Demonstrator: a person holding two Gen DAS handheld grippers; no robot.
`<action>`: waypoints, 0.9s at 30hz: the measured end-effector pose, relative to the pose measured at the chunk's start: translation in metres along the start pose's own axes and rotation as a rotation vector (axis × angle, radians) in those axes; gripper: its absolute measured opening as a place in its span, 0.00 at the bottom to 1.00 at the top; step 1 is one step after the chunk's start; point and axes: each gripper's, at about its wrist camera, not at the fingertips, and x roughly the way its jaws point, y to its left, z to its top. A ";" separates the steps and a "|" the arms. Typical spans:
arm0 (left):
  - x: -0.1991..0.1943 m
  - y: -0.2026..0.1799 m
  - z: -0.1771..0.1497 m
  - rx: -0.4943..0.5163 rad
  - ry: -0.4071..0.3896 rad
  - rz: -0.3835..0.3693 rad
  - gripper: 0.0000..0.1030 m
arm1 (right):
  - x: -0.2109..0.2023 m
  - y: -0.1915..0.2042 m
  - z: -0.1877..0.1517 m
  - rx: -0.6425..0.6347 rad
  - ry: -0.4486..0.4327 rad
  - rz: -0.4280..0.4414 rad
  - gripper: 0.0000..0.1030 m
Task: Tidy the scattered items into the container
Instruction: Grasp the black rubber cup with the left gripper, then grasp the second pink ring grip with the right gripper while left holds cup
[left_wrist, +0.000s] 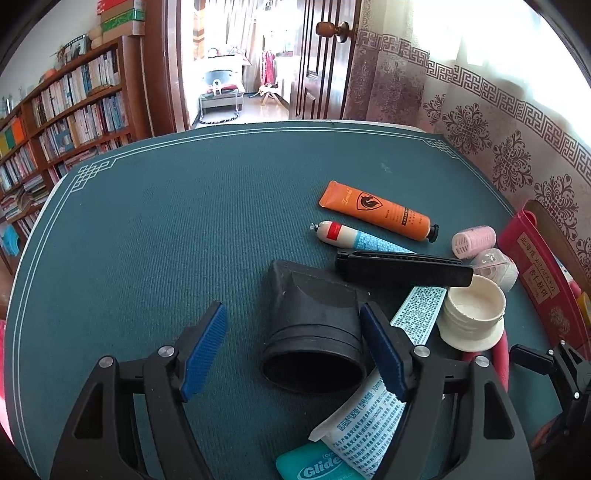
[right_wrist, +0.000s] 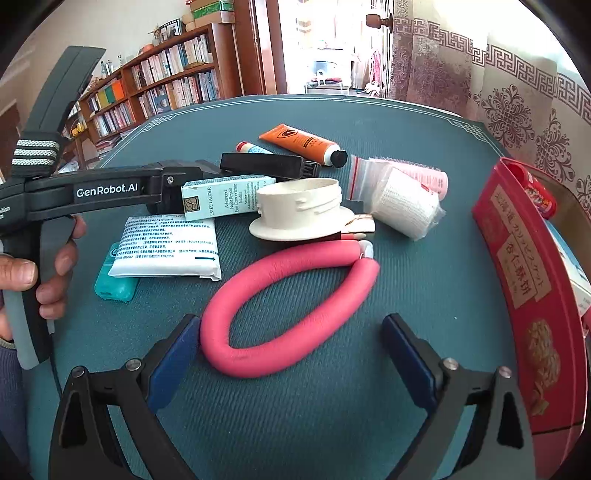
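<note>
1. The left gripper stands spread, its ribbed blue pads either side of a matt black plastic hair-dryer nozzle, round mouth nearest; the right pad sits just beside the nozzle wall, the left pad well apart. In the right wrist view the tool's black arm reads "GenRobot.AI", and a hand grips its handle.
2. Nearest on the green woven table mat, a teal plastic floss case marked "Glide" lies under a flat white packet covered in small Chinese print.
3. Further off lies a pale blue carton reading "ESTEE LAUDER Advanced Night Repair Eye Concentrate Matrix", beside a long black ribbed comb case.
4. Far side: a small white stick with a red band and an orange squeeze tube with a black cap and shield emblem.
5. Centre: a cream threaded plastic lid, wide-flanged.
6. The right gripper is spread wide over bare mat, its left pad touching or just beside a bent pink foam curler rod.
7. Right of centre: a white gauze roll in clear wrap, and a pink mesh hair roller.
8. At the right edge stands the red cardboard container with Chinese lettering and a biscuit picture; open mat lies before it.
</note>
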 end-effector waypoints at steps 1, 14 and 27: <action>0.002 0.003 -0.001 -0.018 0.002 -0.012 0.79 | 0.000 0.000 0.000 0.000 -0.001 0.000 0.96; -0.003 0.026 -0.016 -0.077 0.015 0.069 0.78 | -0.003 0.000 -0.003 0.023 -0.017 0.013 0.96; -0.012 0.030 -0.014 -0.103 -0.042 0.131 0.54 | -0.001 0.000 -0.001 0.030 -0.025 0.022 0.96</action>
